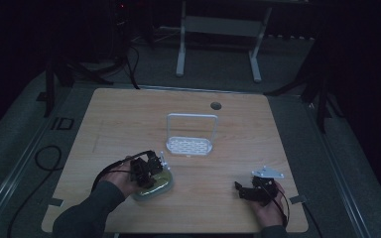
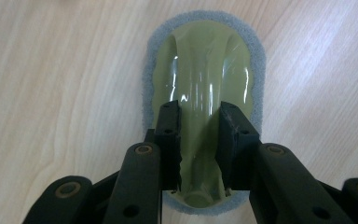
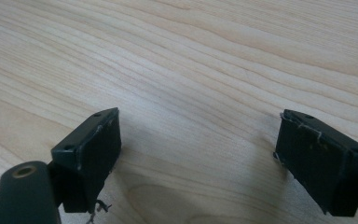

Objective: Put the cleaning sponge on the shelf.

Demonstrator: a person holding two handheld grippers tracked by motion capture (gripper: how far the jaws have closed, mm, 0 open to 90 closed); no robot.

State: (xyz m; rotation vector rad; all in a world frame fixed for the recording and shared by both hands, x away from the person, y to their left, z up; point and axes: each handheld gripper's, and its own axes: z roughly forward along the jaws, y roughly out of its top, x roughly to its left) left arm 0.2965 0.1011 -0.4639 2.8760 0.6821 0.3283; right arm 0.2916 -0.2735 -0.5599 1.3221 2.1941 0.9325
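While your left gripper pinches the raised green handle ridge of the scrubbing pad between its jaws, the grey felt base lies flat on the counter near its front left corner, so the grip looks set for lifting. Your right gripper rests low over bare wood, jaws spread wide, holding nothing. Beyond both, the white rack stands mid-counter, a likely destination.

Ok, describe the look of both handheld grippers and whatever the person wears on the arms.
Both are black. The left gripper has linked arms with round brass-coloured pivots, blocky scuffed fingers and a black cable looping behind. The right gripper carries a grey three-cornered plate on top; its finger edges are frayed. The left forearm wears a dark grey-green sleeve.
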